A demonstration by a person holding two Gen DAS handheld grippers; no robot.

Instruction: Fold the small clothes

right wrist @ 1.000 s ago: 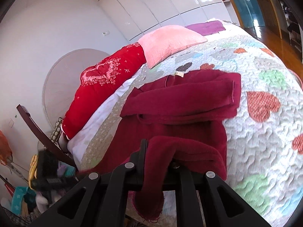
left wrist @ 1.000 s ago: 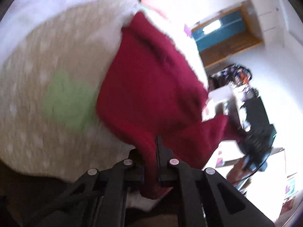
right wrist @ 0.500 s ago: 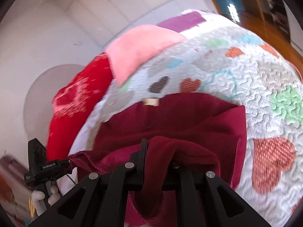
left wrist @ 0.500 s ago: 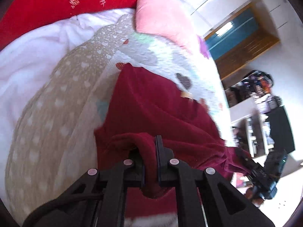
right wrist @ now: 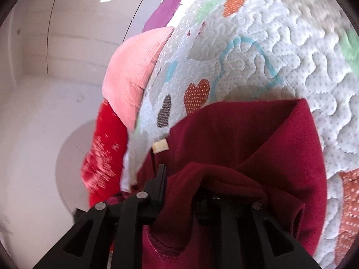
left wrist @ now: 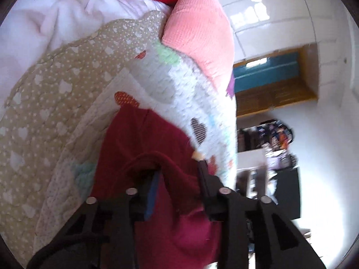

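Note:
A dark red knit garment [left wrist: 143, 139] lies folded on the heart-patterned quilt [left wrist: 157, 83]. In the left wrist view my left gripper [left wrist: 178, 177] stands open just above it, and a hump of the red cloth lies loosely between the spread fingers. In the right wrist view the same garment [right wrist: 246, 134] shows a folded layer and a small tan label [right wrist: 160, 145] at its neck. My right gripper [right wrist: 186, 179] is partly open. A fold of the cloth drapes over its right finger and hides that tip.
A pink pillow [left wrist: 199, 33] and a red embroidered pillow [right wrist: 105, 139] sit at the head of the bed beside a white sheet [left wrist: 56, 22]. A purple cushion [right wrist: 166, 9] lies further along. The quilt's edge drops off toward a cluttered desk [left wrist: 276, 157].
Both grippers carried the lower part of the garment up over its upper part and came down close to the quilt. Their jaws have spread, the left widely, the right less.

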